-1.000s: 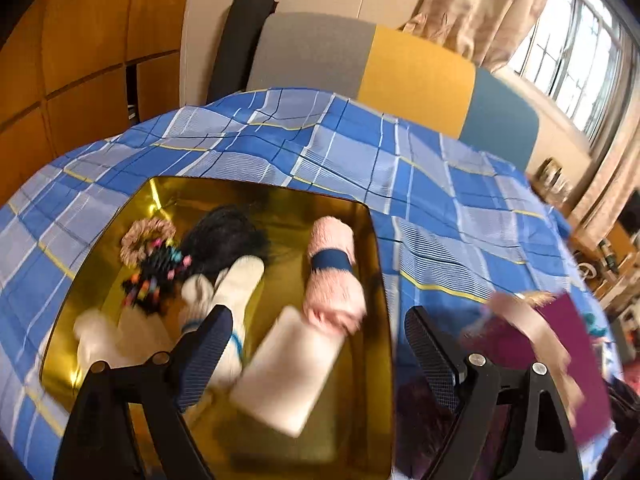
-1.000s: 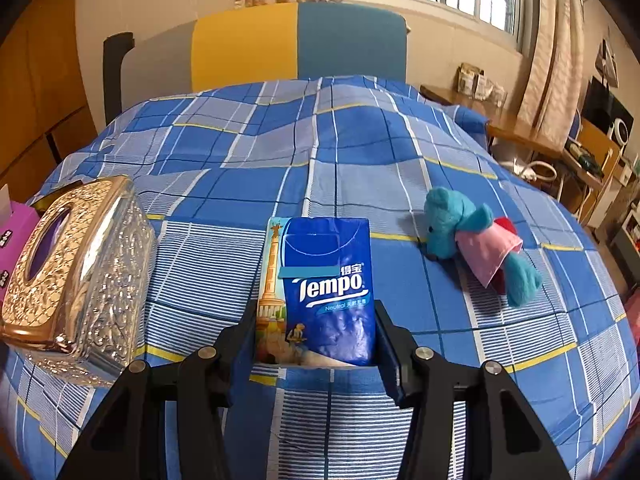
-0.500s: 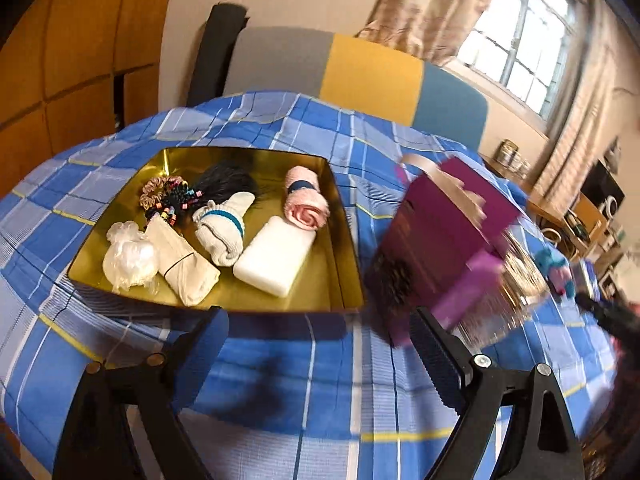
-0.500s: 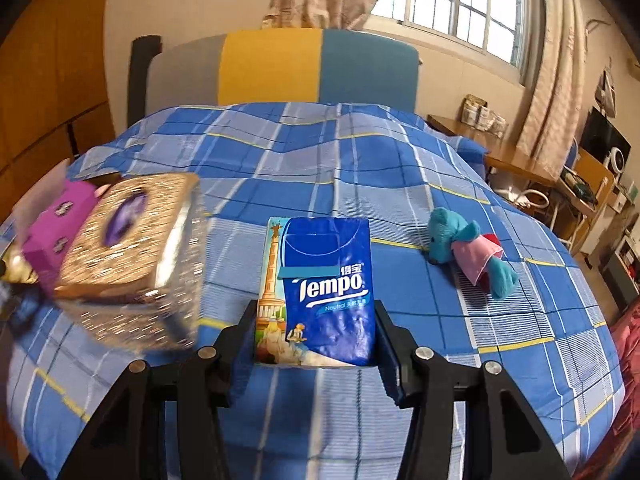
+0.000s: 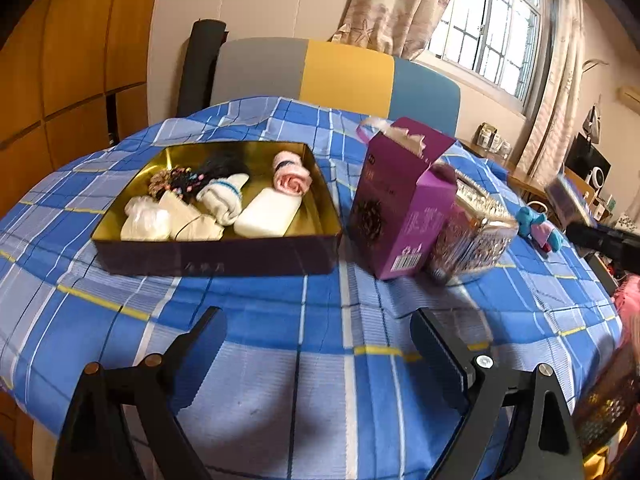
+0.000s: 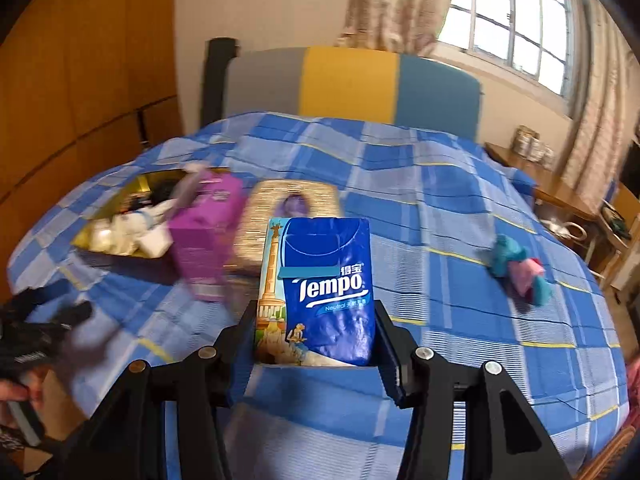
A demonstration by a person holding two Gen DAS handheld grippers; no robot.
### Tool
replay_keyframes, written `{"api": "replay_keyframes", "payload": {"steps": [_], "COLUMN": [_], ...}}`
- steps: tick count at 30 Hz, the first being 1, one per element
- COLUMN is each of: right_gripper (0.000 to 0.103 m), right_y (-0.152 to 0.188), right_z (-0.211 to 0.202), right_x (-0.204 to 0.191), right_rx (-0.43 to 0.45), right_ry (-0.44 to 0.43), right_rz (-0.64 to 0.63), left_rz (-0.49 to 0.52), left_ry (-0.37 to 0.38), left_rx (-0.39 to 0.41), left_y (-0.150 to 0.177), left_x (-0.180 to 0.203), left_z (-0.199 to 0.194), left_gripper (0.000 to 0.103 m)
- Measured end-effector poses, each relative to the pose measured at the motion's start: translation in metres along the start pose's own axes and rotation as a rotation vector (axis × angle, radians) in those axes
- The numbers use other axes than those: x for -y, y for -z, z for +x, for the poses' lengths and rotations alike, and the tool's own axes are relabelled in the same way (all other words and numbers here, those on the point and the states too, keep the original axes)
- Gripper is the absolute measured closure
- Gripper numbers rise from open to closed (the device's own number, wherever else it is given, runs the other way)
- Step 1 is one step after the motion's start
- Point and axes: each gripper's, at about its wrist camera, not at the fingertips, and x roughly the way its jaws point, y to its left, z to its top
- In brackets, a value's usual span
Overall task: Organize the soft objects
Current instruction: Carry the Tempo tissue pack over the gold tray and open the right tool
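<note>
My right gripper [image 6: 315,344] is shut on a blue Tempo tissue pack [image 6: 320,288], held above the checked cloth. Left of it stands the gold tin [image 6: 120,208] with soft items. In the left wrist view my left gripper [image 5: 320,344] is open and holds nothing, low over the cloth in front of the gold tin [image 5: 224,256]. Inside the tin lie rolled socks [image 5: 222,200], a pink rolled towel [image 5: 292,178], a white pad [image 5: 268,214], hair ties [image 5: 176,180] and a white bundle [image 5: 146,220]. The right gripper with its pack [image 5: 568,200] shows blurred at the far right.
A purple carton [image 5: 400,204] and an ornate gold tissue box [image 5: 476,232] stand right of the tin. A teal plush toy in a pink dress [image 6: 520,268] lies on the right of the bed. A headboard [image 5: 340,76] is behind; a side table [image 6: 552,184] stands at right.
My left gripper has pulled back from over the tin, which now sits farther away. My right gripper has risen and swung left with the tissue pack, bringing the tin and purple carton into view.
</note>
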Motion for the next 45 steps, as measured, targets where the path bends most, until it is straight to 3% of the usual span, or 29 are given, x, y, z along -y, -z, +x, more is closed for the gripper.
{"api": "replay_keyframes", "payload": {"steps": [10,14,20,25,28,32,35,40,45], "right_gripper": [0.050,0.050,0.051,0.051,0.050,0.050,0.045,0.041,0.041], "right_y": [-0.018,-0.041,-0.075,-0.107,-0.124,-0.144,-0.151,-0.152,-0.149], "right_z": [0.006,0.037,0.107,0.175,0.204,0.242,0.263,0.258,0.225], "right_x": [-0.112,-0.158,-0.216,-0.233,-0.242,-0.239,-0.241,-0.243,-0.235], "right_rx": [-0.013,-0.036,-0.104,-0.206,-0.204,-0.220,-0.234,-0.198,-0.157], "right_ry": [-0.180,-0.241,-0.260,-0.213,-0.153,-0.121,-0.091,-0.066,-0.131], "right_rz": [-0.176,-0.222,-0.225,-0.149,-0.168,-0.086,-0.082,-0.098,-0.008], "left_rz": [-0.047,-0.113,-0.168,-0.196,-0.214,-0.232,-0.225,-0.252,-0.278], "left_ry": [-0.046,-0.088,-0.142,-0.153,-0.158,-0.147,-0.144,-0.146,-0.169], "left_rx": [-0.015,-0.012,0.010,0.015,0.014,-0.008,-0.019,-0.028,-0.016], "left_y": [0.017,0.015,0.012,0.011,0.010,0.013,0.015,0.018,0.019], "left_x": [-0.027,-0.047,-0.068,-0.080,-0.085,-0.088,-0.088,-0.095,-0.103], "left_z": [-0.010,-0.014,-0.020,-0.021,-0.020,-0.015,-0.011,-0.007,-0.008], "left_gripper": [0.009,0.009,0.009,0.009,0.009,0.009,0.009,0.009,0.009]}}
